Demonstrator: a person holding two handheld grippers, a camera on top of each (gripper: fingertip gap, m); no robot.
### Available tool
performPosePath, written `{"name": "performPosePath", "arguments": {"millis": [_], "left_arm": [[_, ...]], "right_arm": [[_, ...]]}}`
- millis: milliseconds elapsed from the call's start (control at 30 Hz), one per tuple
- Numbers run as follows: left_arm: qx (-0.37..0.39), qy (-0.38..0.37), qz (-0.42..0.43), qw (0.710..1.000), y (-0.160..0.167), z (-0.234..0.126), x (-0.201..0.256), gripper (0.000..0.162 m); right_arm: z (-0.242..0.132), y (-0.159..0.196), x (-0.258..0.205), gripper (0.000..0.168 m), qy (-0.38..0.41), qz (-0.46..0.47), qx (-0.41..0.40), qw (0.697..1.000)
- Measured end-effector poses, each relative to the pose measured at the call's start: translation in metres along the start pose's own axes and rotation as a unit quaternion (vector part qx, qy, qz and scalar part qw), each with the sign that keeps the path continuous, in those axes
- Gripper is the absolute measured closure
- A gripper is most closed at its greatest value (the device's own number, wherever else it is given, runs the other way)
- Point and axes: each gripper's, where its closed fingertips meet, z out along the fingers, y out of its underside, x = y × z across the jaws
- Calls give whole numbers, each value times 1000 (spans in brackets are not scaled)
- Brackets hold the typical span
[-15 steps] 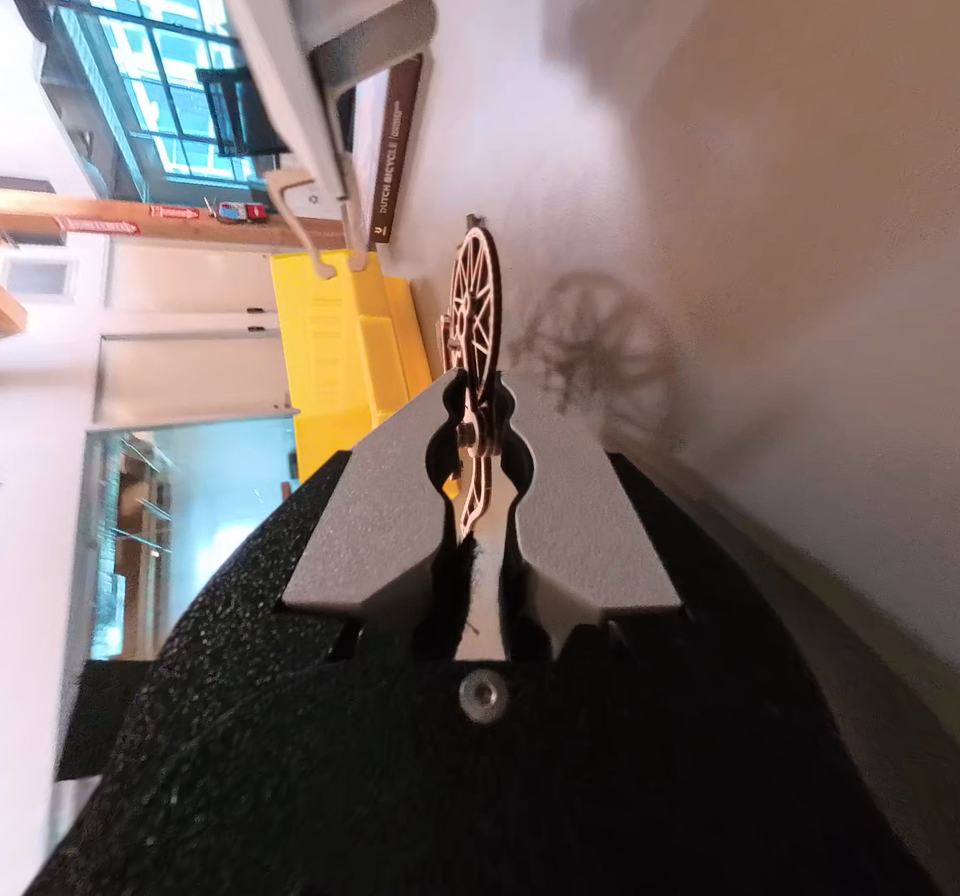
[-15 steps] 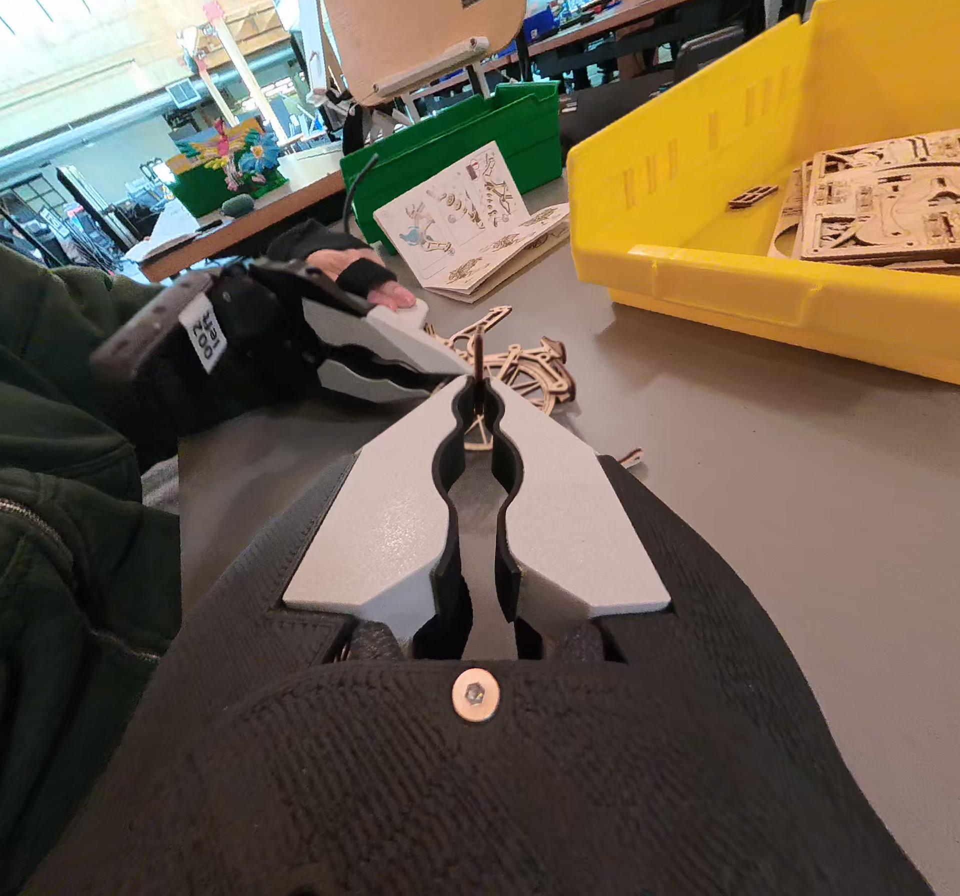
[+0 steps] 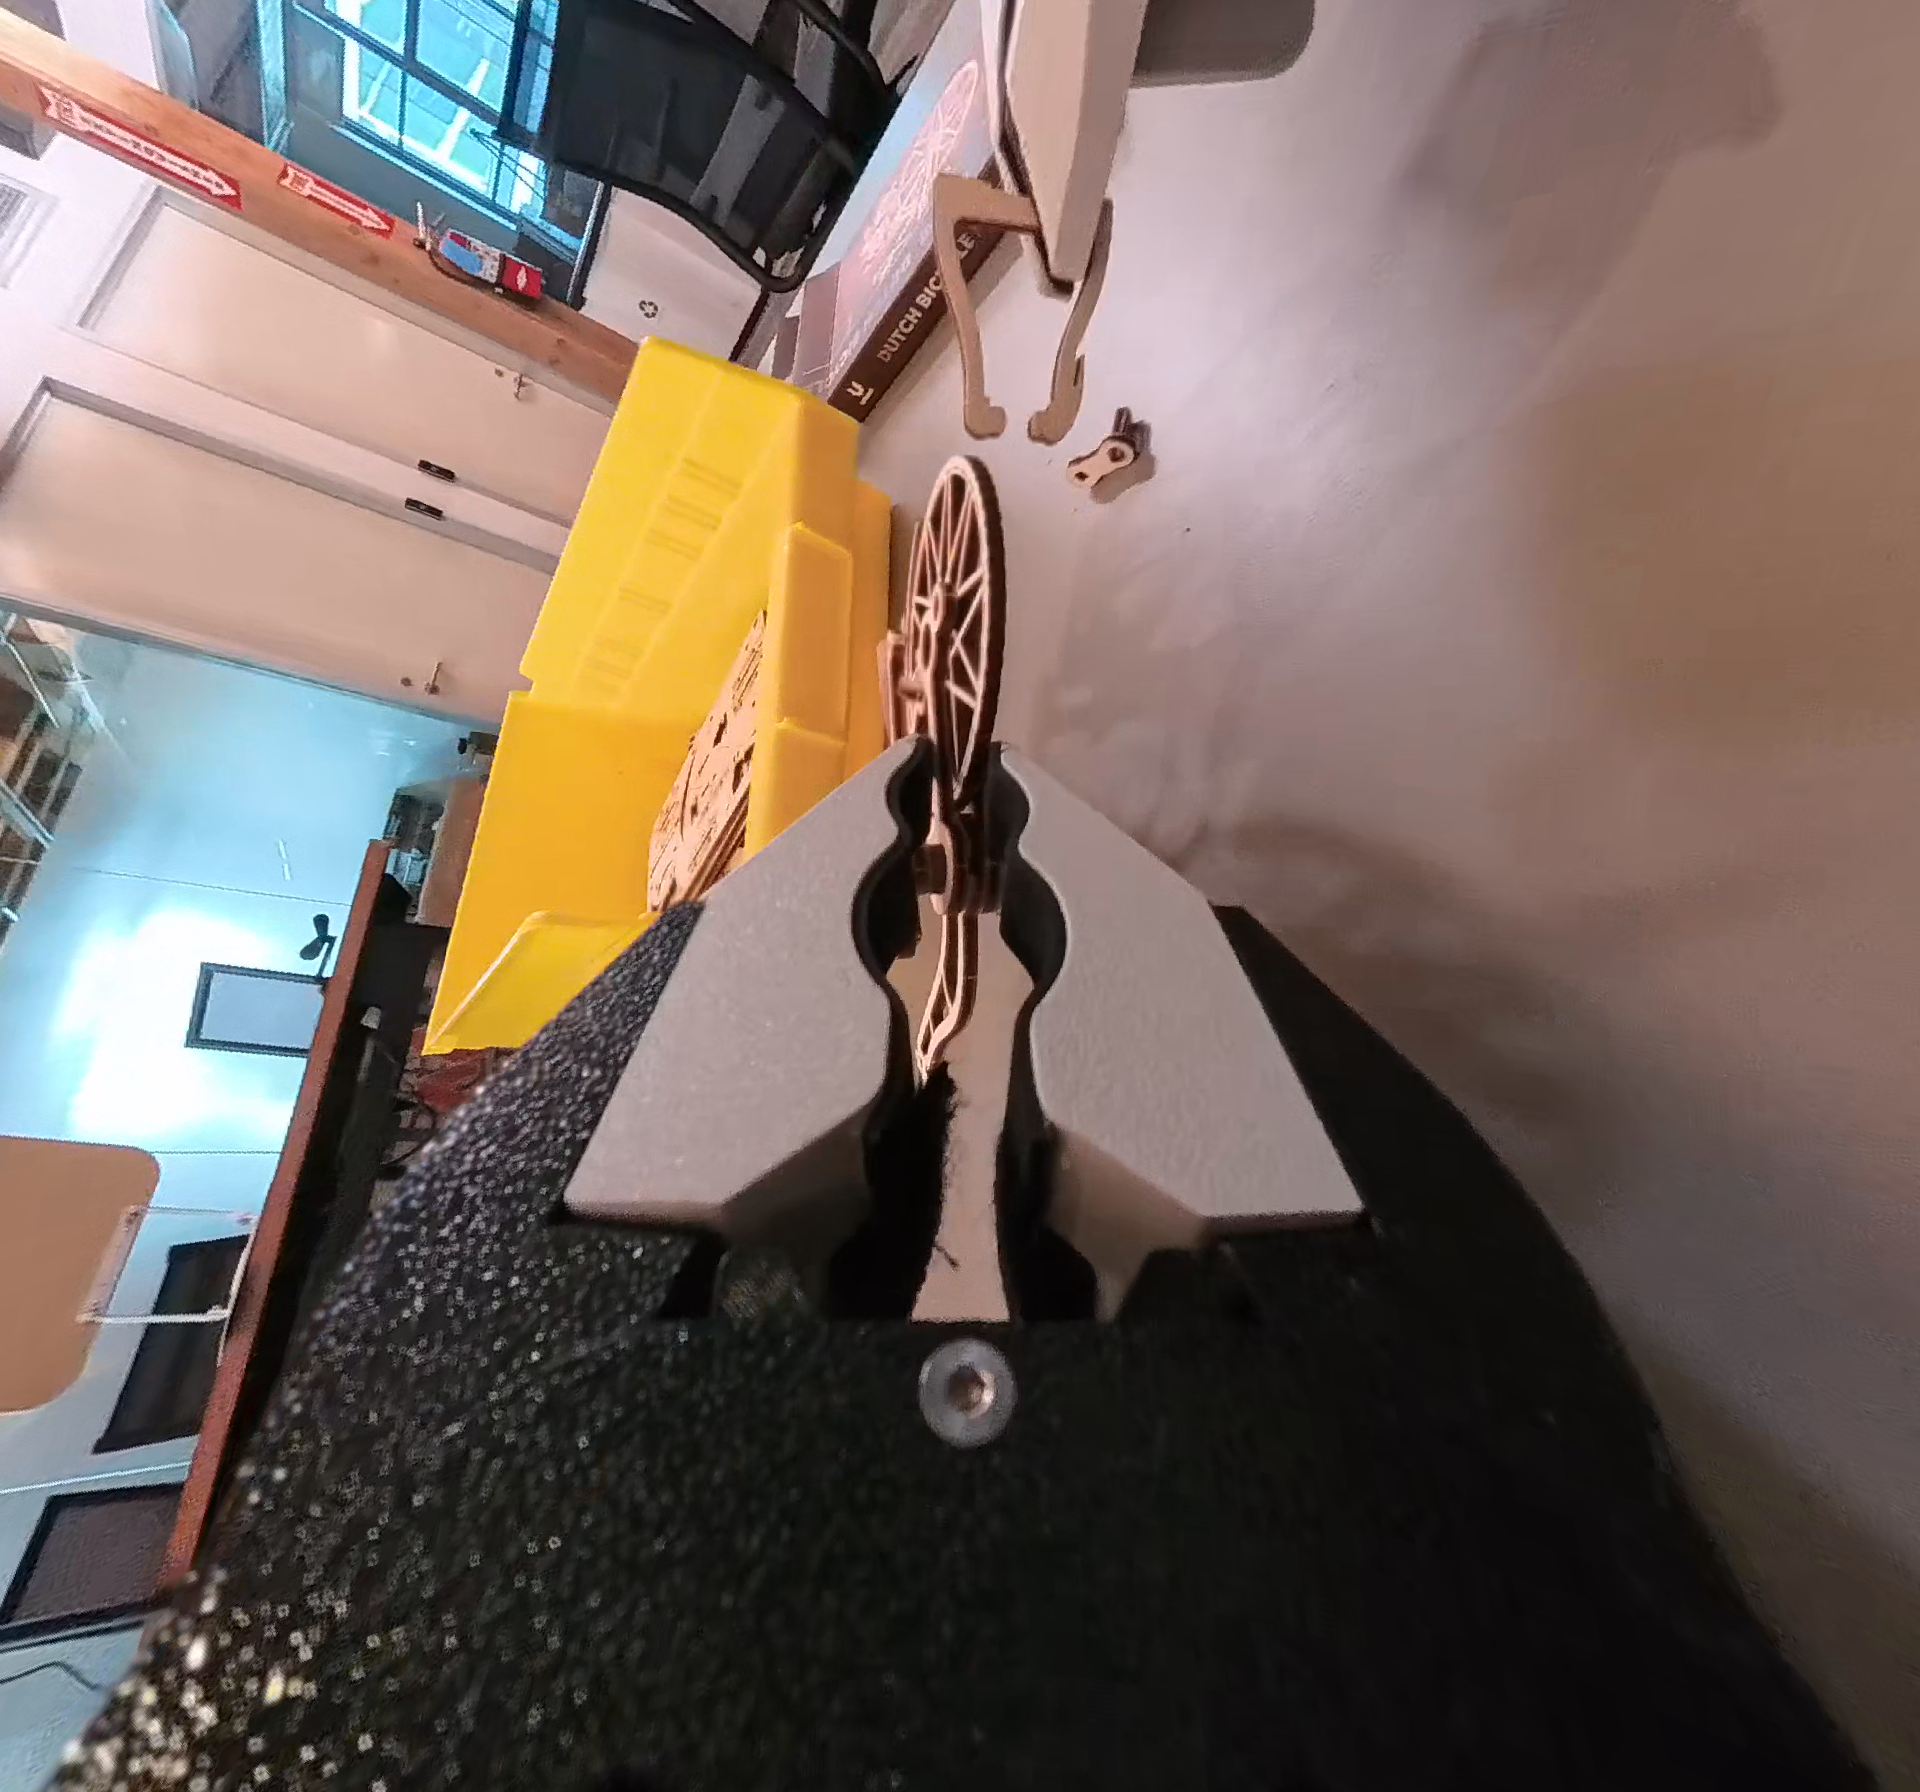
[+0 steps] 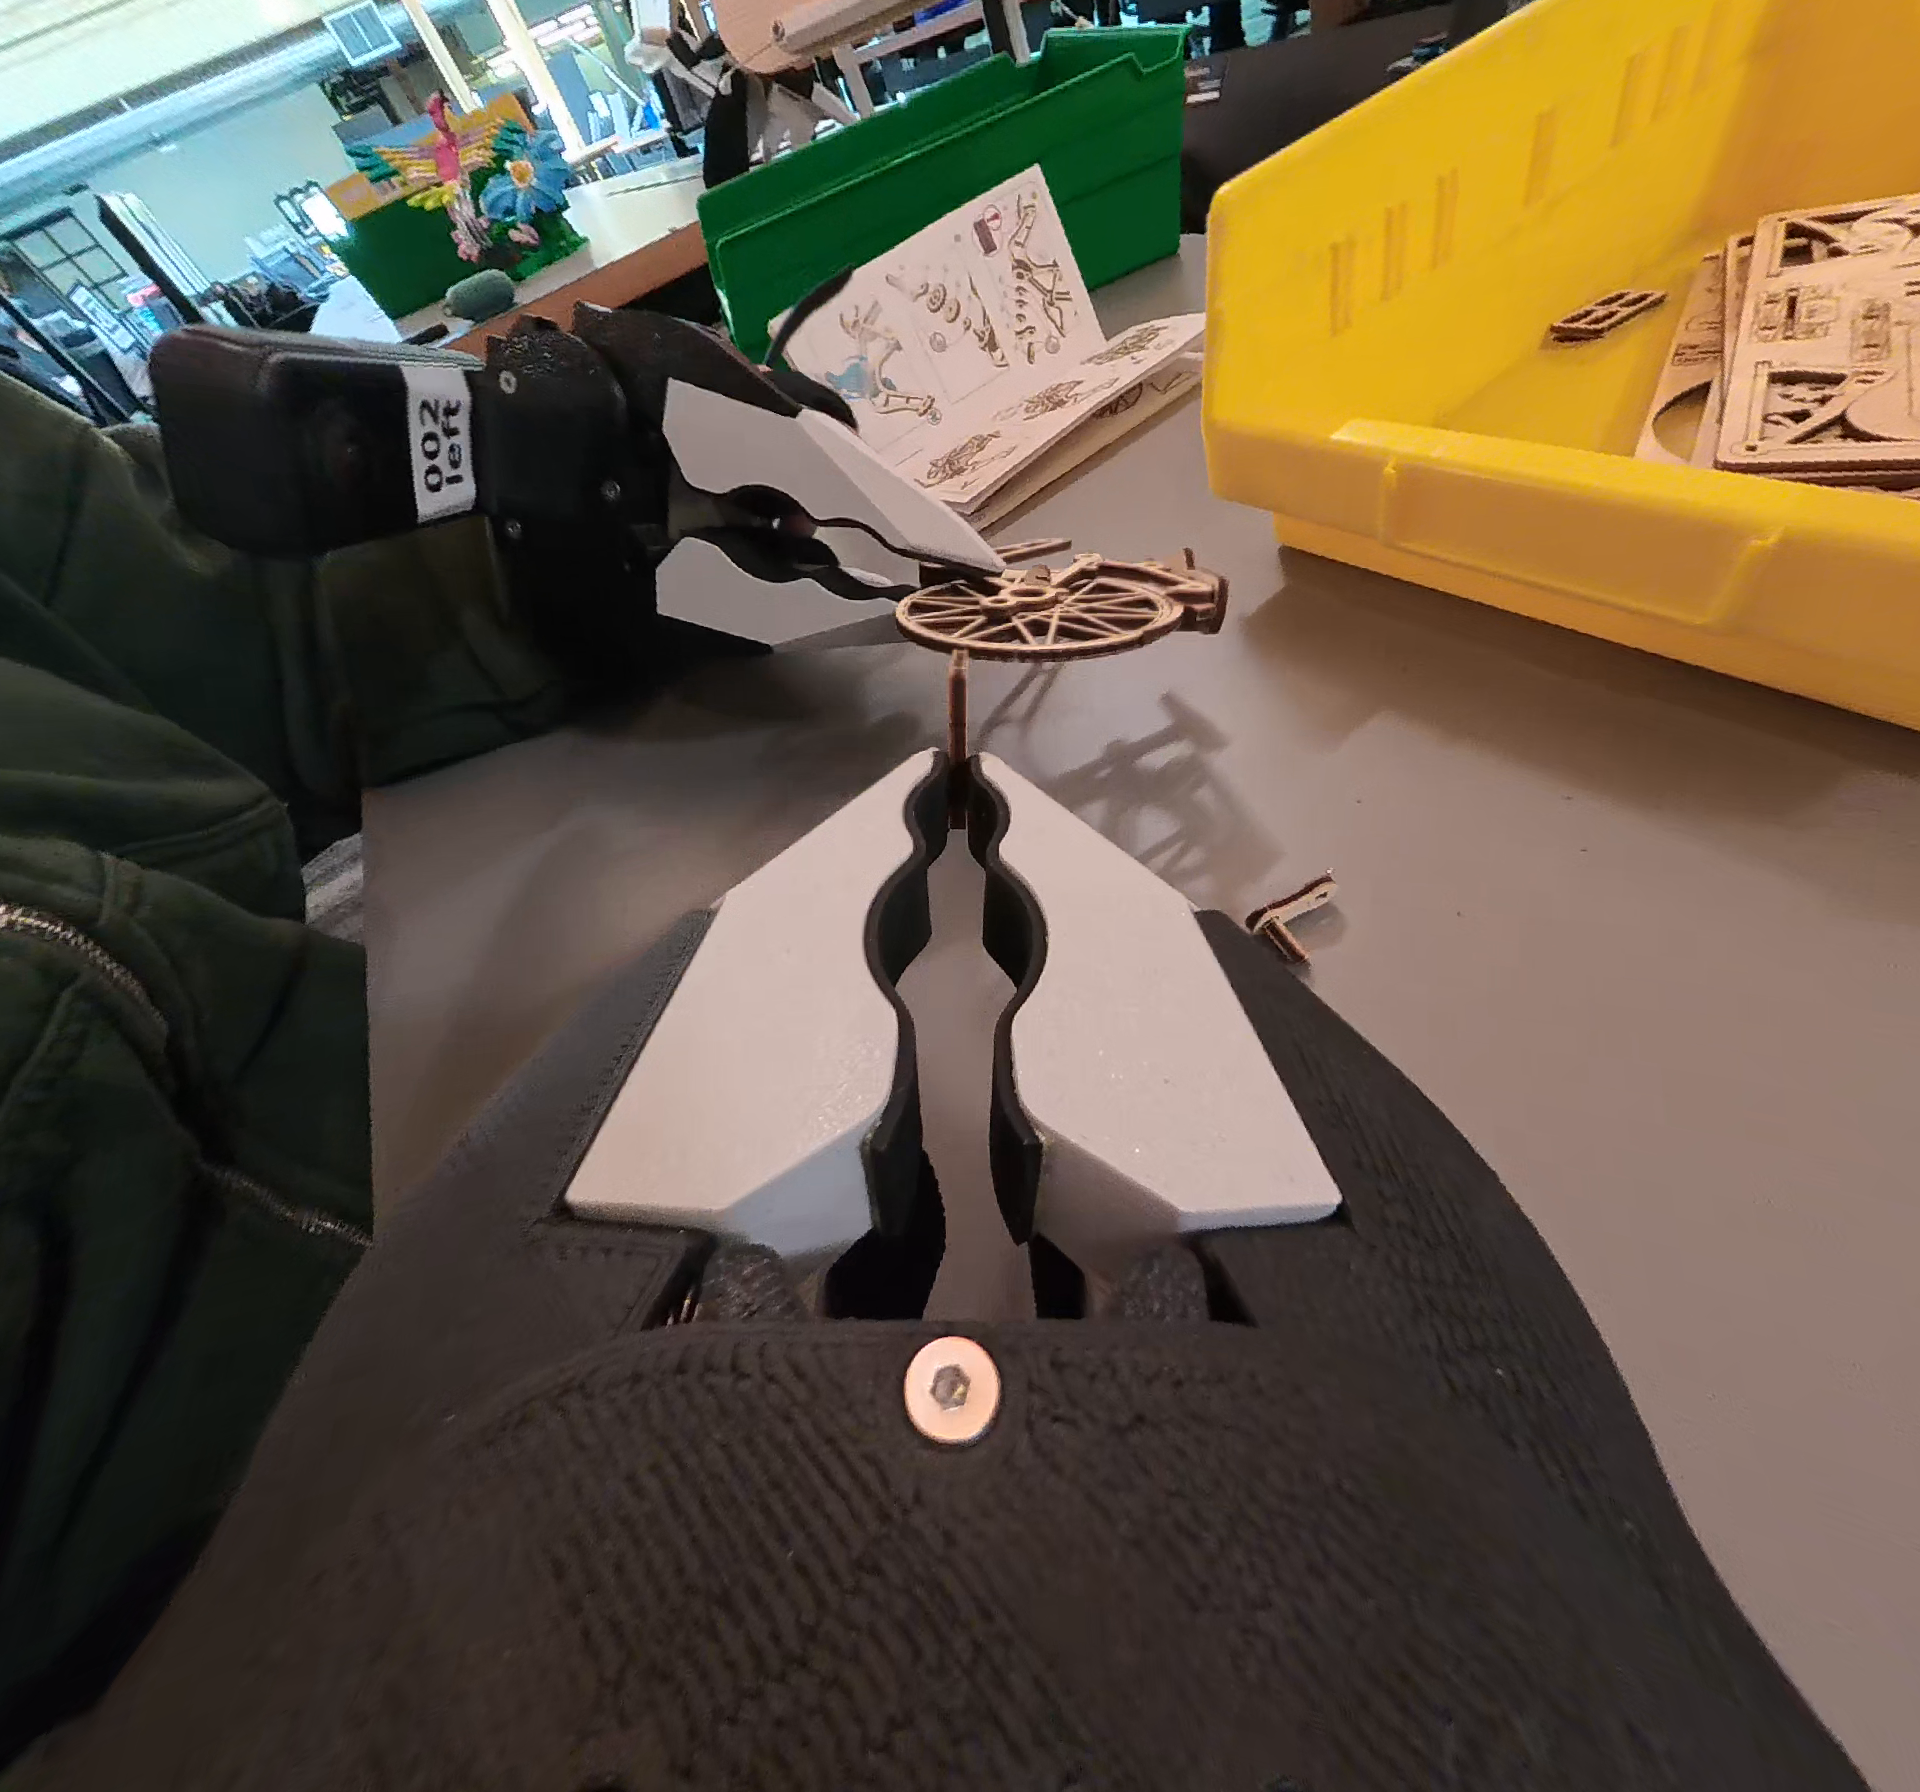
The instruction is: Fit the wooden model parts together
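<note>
so the left gripper point(image 4: 940, 589) is pinching the wooden spoked wheel assembly point(image 4: 1039, 615) by its rim, holding it flat above the grey table point(image 4: 1507, 911). right below, at six o'clock of the wheel, the right gripper point(image 4: 954, 786) is clamped on a thin wooden pin point(image 4: 956, 703) standing upright, tip just under the hub. a small loose wooden piece point(image 4: 1294, 911) lies at four o'clock, and the yellow bin point(image 4: 1455, 516) with wooden sheets sits at two o'clock.
</note>
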Motion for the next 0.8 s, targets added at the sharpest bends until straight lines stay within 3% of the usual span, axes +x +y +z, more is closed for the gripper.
{"name": "performPosePath", "arguments": {"millis": [200,800], "left_arm": [[3,9,25,1000,-1,2,9,155],[0,14,-8,1000,4,3,8,155]], "right_arm": [[2,-2,-1,168,-3,3,5,1000],[4,1,8,168,47,-34,-12,998]]}}
